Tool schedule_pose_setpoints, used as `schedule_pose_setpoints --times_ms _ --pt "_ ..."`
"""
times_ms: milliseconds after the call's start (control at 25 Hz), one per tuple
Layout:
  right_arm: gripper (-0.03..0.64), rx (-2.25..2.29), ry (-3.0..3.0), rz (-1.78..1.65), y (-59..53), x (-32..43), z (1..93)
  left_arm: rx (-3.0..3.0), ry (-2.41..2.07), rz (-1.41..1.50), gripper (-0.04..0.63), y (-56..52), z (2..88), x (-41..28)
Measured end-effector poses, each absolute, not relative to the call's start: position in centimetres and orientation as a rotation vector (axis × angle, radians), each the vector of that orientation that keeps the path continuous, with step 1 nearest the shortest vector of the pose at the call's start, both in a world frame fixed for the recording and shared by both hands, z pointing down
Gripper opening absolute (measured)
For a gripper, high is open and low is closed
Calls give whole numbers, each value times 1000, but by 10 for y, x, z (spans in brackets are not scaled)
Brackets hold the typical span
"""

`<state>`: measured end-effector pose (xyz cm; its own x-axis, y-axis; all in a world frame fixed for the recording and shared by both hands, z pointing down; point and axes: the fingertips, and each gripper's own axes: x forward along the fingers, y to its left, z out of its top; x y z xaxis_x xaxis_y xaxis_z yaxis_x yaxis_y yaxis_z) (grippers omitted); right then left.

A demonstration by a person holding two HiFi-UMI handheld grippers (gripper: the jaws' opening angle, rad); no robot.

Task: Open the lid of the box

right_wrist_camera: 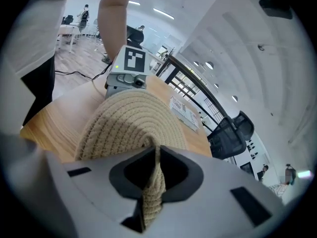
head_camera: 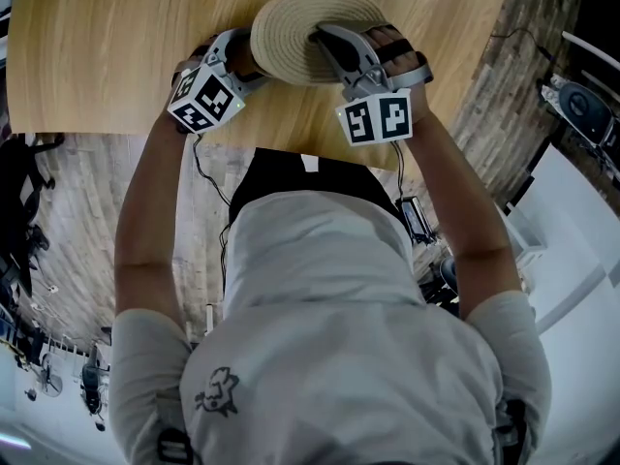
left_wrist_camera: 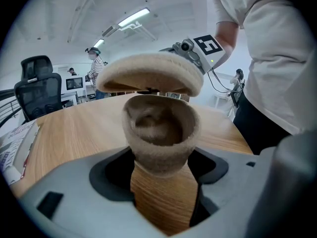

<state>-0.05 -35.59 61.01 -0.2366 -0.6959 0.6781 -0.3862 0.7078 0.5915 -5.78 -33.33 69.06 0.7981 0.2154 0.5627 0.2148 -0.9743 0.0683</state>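
A small woven rope box (left_wrist_camera: 161,128) stands on the wooden table (head_camera: 116,46), and its inside shows. My left gripper (left_wrist_camera: 161,168) has its jaws against the two sides of the box's base. The round coiled lid (left_wrist_camera: 148,73) hangs just above the box's rim, apart from it. My right gripper (right_wrist_camera: 153,182) is shut on the lid's edge (right_wrist_camera: 151,192), and the rope is pinched flat between its pads. In the head view the lid (head_camera: 300,32) hides the box. The left gripper (head_camera: 232,61) sits at its left and the right gripper (head_camera: 334,46) at its right.
The table's near edge runs just below both grippers. A printed booklet (right_wrist_camera: 184,112) lies farther along the table and papers (left_wrist_camera: 17,143) lie at its left side. Black office chairs (left_wrist_camera: 37,90) stand beyond the table. The person's torso is close behind the grippers.
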Motion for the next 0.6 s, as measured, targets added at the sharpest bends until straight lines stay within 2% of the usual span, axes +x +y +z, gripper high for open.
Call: schedule_pose_setpoints --times_ms 600 --pt "34 1039 -1846 -207 -350 41 582 2988 209 954 342 -339 680 -64"
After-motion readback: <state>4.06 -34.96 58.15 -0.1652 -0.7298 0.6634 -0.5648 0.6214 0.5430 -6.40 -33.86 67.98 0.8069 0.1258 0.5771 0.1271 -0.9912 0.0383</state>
